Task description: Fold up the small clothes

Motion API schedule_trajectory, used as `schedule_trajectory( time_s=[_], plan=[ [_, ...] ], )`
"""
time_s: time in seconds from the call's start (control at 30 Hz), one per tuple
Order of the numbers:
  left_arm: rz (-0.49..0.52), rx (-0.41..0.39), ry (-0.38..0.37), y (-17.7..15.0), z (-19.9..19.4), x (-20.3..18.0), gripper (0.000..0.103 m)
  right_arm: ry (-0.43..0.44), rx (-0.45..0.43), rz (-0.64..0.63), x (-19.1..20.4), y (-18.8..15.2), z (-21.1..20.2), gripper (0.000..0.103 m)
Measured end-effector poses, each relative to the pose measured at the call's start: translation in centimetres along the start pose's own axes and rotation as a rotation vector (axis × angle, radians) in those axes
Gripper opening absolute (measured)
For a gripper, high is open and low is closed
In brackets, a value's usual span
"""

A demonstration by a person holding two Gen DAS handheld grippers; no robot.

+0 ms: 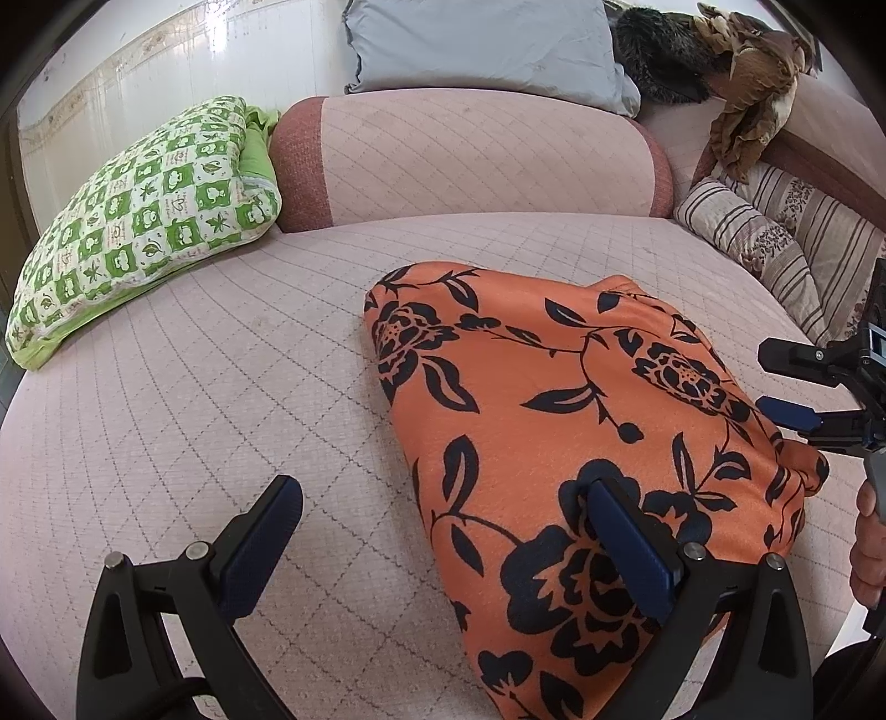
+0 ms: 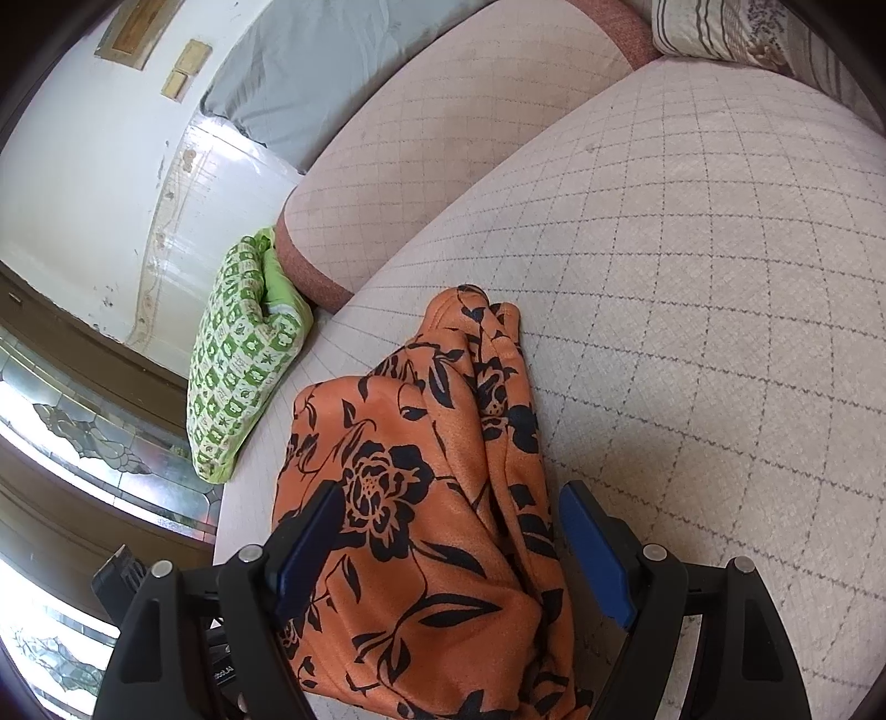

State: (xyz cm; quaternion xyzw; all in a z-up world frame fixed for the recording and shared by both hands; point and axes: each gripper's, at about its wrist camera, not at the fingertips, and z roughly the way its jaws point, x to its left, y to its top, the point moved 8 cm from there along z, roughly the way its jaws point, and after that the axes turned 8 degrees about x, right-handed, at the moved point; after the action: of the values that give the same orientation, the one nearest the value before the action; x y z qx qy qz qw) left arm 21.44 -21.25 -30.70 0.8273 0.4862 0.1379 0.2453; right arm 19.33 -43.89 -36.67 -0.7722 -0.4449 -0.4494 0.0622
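We see a quilted pink sofa point(image 1: 221, 387), white wall point(image 2: 83, 166) upper left, grey pillow point(image 1: 487, 44) top centre.

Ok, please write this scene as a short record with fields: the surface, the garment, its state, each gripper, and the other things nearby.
surface: quilted pink sofa seat
garment: orange cloth with black flowers, lying on the seat
garment state: folded into a compact bundle, some bunched folds at one edge
left gripper: open, one finger over the cloth, nothing pinched
right gripper: open, jaws astride the cloth, pads not pressing it
nearby: green patterned folded quilt at the seat's end; grey pillow behind the backrest; striped cushion
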Motion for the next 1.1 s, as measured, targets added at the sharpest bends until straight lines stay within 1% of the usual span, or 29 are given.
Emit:
schedule_trajectory(
  time_s=[0.3,0.4,0.57,0.77,0.97,1.03,1.1],
  plan=[
    [-0.012,0.012,-0.006,-0.1,0.1,-0.5,0.103,-0.013,0.025,0.008,0.2,-0.4,0.6,0.082],
    [-0.029,0.023,-0.027,-0.1,0.2,-0.8,0.103,-0.015,0.018,0.018,0.0,-0.5,0.5,0.082],
    [-0.013,0.02,-0.015,-0.2,0.3,-1.3,0.103,-0.021,0.01,0.022,-0.4,-0.6,0.0,0.082],
    [-0.026,0.034,-0.035,-0.2,0.8,-1.4,0.103,-0.021,0.004,0.022,-0.5,-0.5,-0.3,0.082],
    [-0.042,0.076,-0.088,-0.1,1.7,-1.5,0.103,-0.02,0.022,0.03,-0.7,-0.4,0.4,0.082],
    [-0.058,0.091,-0.115,-0.2,2.0,-1.4,0.103,-0.006,0.05,0.034,-0.6,-0.5,1.1,0.082],
    [-0.075,0.103,-0.137,-0.3,2.3,-1.3,0.103,0.012,0.099,0.044,-0.7,-0.8,2.1,0.084]
  ],
)
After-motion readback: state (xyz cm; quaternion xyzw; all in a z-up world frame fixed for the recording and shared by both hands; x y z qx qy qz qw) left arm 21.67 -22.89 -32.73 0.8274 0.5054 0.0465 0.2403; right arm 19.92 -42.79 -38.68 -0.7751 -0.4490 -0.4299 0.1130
